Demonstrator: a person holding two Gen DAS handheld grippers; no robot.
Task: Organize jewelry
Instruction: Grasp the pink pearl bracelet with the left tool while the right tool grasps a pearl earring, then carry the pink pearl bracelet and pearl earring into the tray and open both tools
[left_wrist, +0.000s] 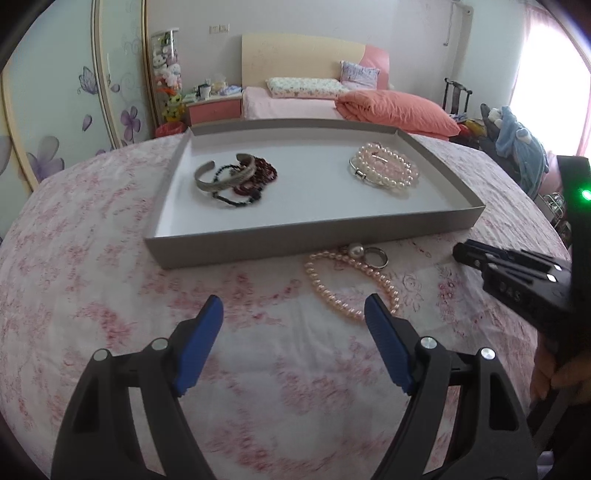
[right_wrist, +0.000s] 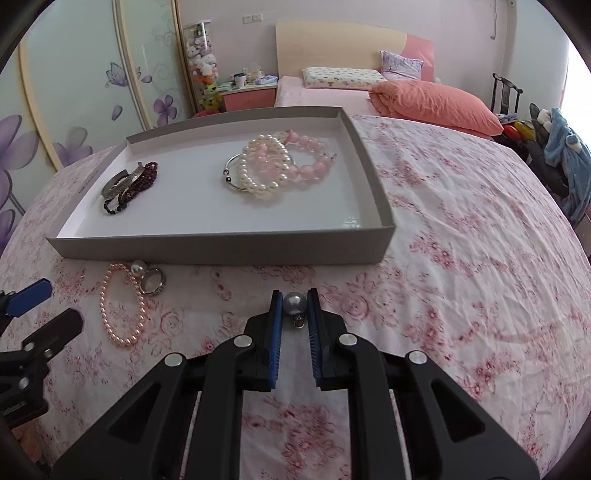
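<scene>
Right gripper (right_wrist: 294, 303) clamps grey pearl pendant (right_wrist: 294, 302) between its pads; left gripper (left_wrist: 293, 310) gapes, pink pearl strand (left_wrist: 347, 280) just ahead of its right fingertip.

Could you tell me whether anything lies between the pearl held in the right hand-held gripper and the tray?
Nothing visible does. The right hand-held gripper is shut on the grey pearl, and only bare floral cloth lies before the tray's low front wall.

This is a home bedroom. A bed (left_wrist: 295, 107) with a pale headboard (left_wrist: 303, 55), pillows and a folded coral quilt (left_wrist: 399, 109) stands against the far wall, beside a pink nightstand (left_wrist: 214, 107), a clear column of plush toys (left_wrist: 168, 77), and wardrobe doors (left_wrist: 55, 103) printed with purple flowers and butterflies.
</scene>
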